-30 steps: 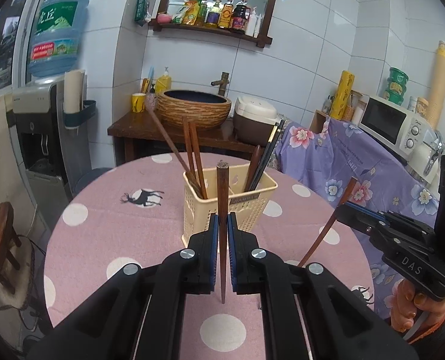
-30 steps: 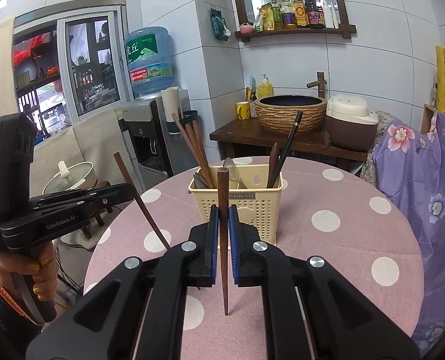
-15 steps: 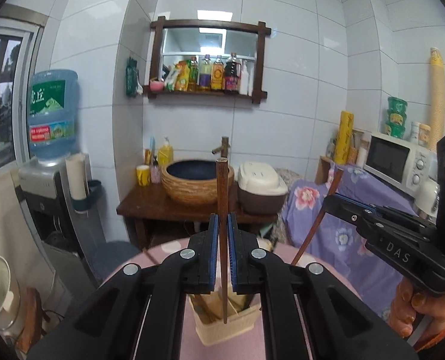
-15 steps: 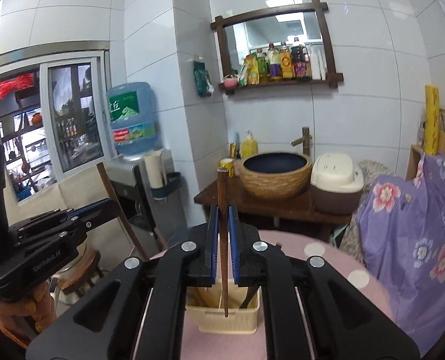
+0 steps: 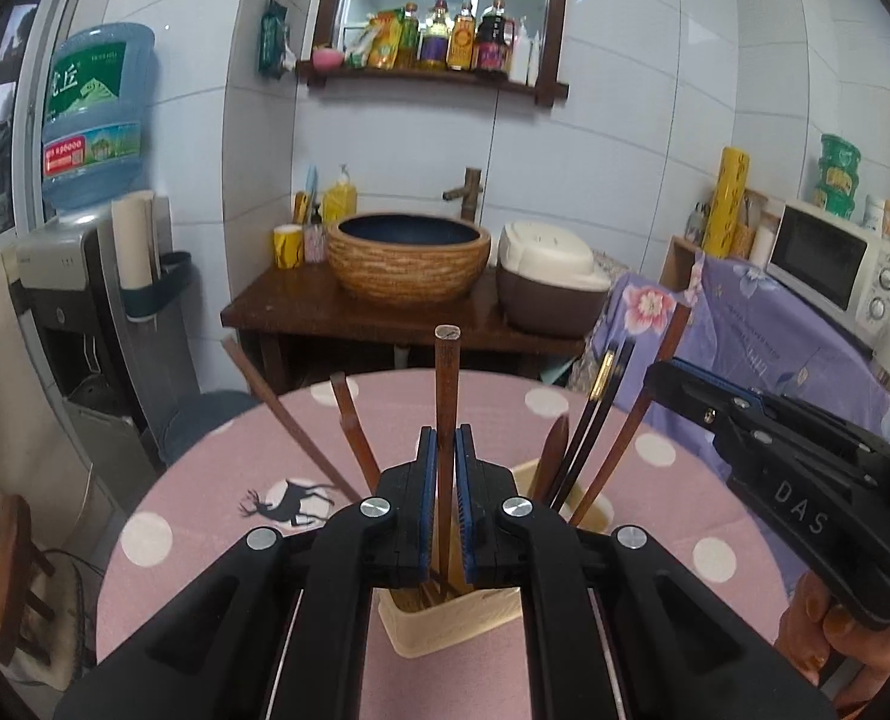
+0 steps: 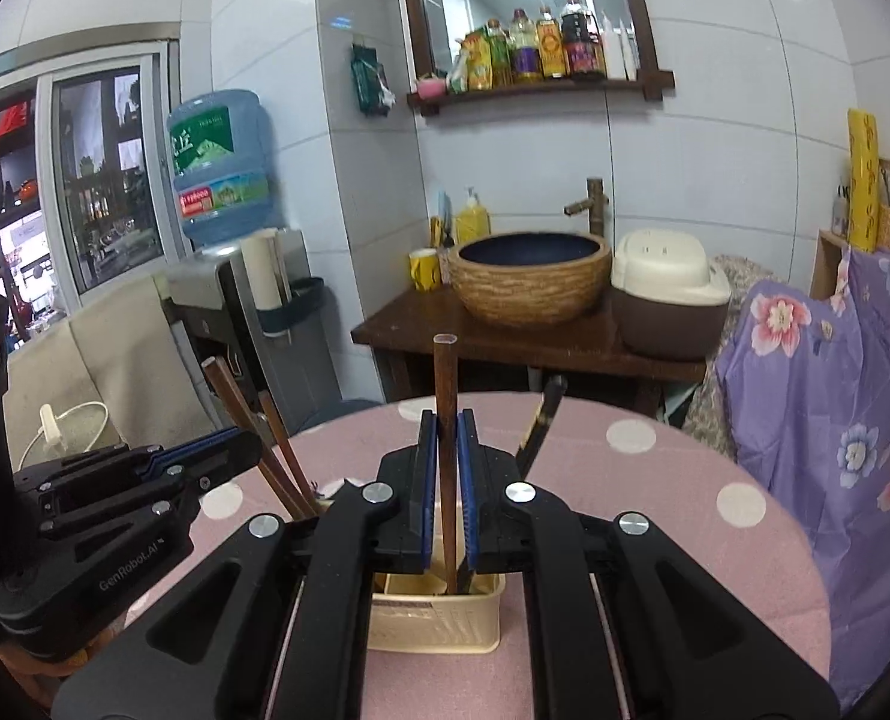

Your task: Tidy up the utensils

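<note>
Held upright in each gripper, one brown chopstick: left gripper (image 5: 442, 468) fingers clamped on the left chopstick (image 5: 446, 396), right gripper (image 6: 447, 462) fingers likewise on the right chopstick (image 6: 445, 396), both tips already inside the cream basket (image 6: 433, 618) on the pink tabletop (image 6: 655, 498). Best lowered straight, kept vertical, released only once seated among the leaning sticks. Readable: "DAS", "GenRobot.AI".

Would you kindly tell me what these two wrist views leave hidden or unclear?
- Left wrist view: the held chopstick tip, hidden behind the left gripper; whether it touches bottom is unknowable.
- Left wrist view: most of the utensil basket, covered by the jaws.
- Right wrist view: the basket interior, blocked by the right gripper and its chopstick.
- Right wrist view: the embossed basket label, too small to read.
</note>
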`<action>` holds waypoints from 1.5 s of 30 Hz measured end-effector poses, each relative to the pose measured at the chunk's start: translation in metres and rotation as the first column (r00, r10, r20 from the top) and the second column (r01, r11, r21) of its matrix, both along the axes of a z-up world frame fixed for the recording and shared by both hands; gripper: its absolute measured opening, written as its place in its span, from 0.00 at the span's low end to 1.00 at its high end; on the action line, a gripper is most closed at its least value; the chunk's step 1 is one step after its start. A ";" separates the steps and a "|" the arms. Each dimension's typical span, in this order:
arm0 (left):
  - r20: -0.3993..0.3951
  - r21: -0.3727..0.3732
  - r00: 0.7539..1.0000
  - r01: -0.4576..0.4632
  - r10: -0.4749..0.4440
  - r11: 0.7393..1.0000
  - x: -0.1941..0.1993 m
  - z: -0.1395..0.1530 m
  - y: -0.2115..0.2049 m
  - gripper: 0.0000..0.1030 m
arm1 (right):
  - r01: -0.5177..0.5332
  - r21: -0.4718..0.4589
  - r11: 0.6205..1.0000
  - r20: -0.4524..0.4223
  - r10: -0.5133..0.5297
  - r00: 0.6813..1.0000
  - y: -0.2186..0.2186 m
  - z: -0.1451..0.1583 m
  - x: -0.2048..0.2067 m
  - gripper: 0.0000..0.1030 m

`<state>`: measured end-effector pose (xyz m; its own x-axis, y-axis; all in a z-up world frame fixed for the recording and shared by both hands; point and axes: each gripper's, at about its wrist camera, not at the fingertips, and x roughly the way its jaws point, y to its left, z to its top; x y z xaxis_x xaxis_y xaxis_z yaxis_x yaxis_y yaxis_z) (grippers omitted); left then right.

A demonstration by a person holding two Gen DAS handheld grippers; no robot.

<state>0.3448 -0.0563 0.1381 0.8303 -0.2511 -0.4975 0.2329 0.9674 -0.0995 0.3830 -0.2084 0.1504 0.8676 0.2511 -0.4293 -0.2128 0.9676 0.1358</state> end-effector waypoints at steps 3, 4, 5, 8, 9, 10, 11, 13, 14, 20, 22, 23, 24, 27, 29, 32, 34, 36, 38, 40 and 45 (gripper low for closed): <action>-0.033 0.001 0.999 0.009 -0.009 1.000 0.004 -0.016 -0.002 0.07 | 0.012 -0.001 1.000 -0.011 -0.012 1.000 -0.001 -0.011 0.002 0.08; -0.041 -0.004 0.999 0.008 -0.008 1.000 0.004 -0.020 -0.001 0.07 | 0.012 0.004 1.000 -0.017 -0.012 1.000 -0.002 -0.015 0.003 0.08; -0.046 -0.006 0.999 0.013 -0.013 1.000 0.004 -0.023 -0.001 0.07 | 0.013 0.007 1.000 -0.020 -0.013 1.000 -0.002 -0.017 0.003 0.08; -0.027 0.007 0.999 0.019 -0.019 1.000 -0.003 -0.026 -0.003 0.07 | 0.014 0.008 1.000 -0.016 -0.014 1.000 -0.003 -0.022 0.000 0.08; -0.015 0.011 1.000 0.021 -0.020 1.000 -0.006 -0.025 -0.003 0.08 | 0.015 0.013 1.000 -0.009 -0.014 1.000 -0.004 -0.022 -0.003 0.08; -0.005 0.010 1.000 0.023 -0.023 1.000 -0.009 -0.024 -0.002 0.08 | 0.017 0.021 1.000 0.000 -0.017 1.000 -0.006 -0.022 -0.006 0.09; 0.005 0.007 1.000 0.024 -0.024 1.000 -0.013 -0.025 0.000 0.11 | 0.021 0.029 0.999 0.006 -0.021 1.000 -0.009 -0.022 -0.011 0.12; 0.036 -0.011 0.999 0.015 -0.015 1.000 -0.026 -0.021 0.008 0.32 | 0.041 0.041 0.998 0.033 -0.042 0.999 -0.015 -0.021 -0.024 0.30; 0.064 -0.028 0.998 0.009 -0.007 1.000 -0.037 -0.020 0.014 0.54 | 0.052 0.044 0.998 0.053 -0.055 0.997 -0.018 -0.021 -0.034 0.50; 0.181 -0.039 0.983 -0.015 0.022 0.999 -0.098 -0.037 0.045 0.94 | 0.069 0.012 0.998 0.047 -0.069 0.997 -0.029 -0.042 -0.093 0.76; 0.196 -0.030 0.980 -0.033 0.038 0.999 -0.120 -0.050 0.055 0.95 | 0.061 0.032 0.998 0.036 -0.062 0.997 -0.035 -0.054 -0.117 0.82; 0.199 -0.023 0.979 -0.044 0.048 0.999 -0.131 -0.057 0.061 0.95 | 0.059 0.043 0.997 0.037 -0.061 0.997 -0.039 -0.062 -0.133 0.85; 0.200 -0.019 0.978 -0.052 0.054 0.998 -0.139 -0.062 0.064 0.95 | 0.060 0.048 0.997 0.038 -0.062 0.997 -0.040 -0.070 -0.146 0.89; 0.194 -0.023 0.977 -0.086 0.089 0.996 -0.171 -0.085 0.076 0.95 | 0.069 0.022 0.997 0.039 -0.070 0.997 -0.038 -0.096 -0.182 0.92; 0.168 -0.053 0.981 -0.093 0.100 0.994 -0.187 -0.098 0.080 0.95 | 0.061 -0.027 0.998 0.038 -0.060 0.997 -0.029 -0.116 -0.205 0.92; 0.149 -0.086 0.984 -0.086 0.099 0.993 -0.212 -0.117 0.083 0.95 | 0.041 -0.102 0.994 0.060 -0.035 0.998 -0.010 -0.138 -0.240 0.92; 0.131 -0.109 0.987 -0.082 0.096 0.991 -0.227 -0.127 0.081 0.95 | 0.050 -0.133 0.990 0.100 -0.037 0.994 0.000 -0.147 -0.266 0.92; 0.125 -0.126 0.987 -0.082 0.098 0.989 -0.241 -0.135 0.080 0.95 | 0.043 -0.173 0.984 0.150 -0.017 0.989 0.011 -0.153 -0.293 0.92; 0.126 -0.118 0.988 -0.077 0.092 0.990 -0.255 -0.140 0.078 0.95 | 0.045 -0.205 0.978 0.178 -0.007 0.984 0.020 -0.156 -0.314 0.92; 0.151 -0.100 0.985 -0.075 0.089 0.992 -0.270 -0.142 0.075 0.95 | 0.047 -0.215 0.976 0.200 -0.004 0.980 0.024 -0.157 -0.333 0.92; 0.222 -0.048 0.971 -0.081 0.090 0.996 -0.296 -0.140 0.071 0.95 | 0.076 -0.201 0.977 0.218 -0.031 0.976 0.023 -0.156 -0.357 0.94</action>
<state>0.0484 0.0144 -0.0020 0.9385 -0.1894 -0.2885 0.1698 0.9812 -0.0917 0.0256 -0.1855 -0.0053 0.9540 0.1273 -0.2715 -0.1625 0.9804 -0.1113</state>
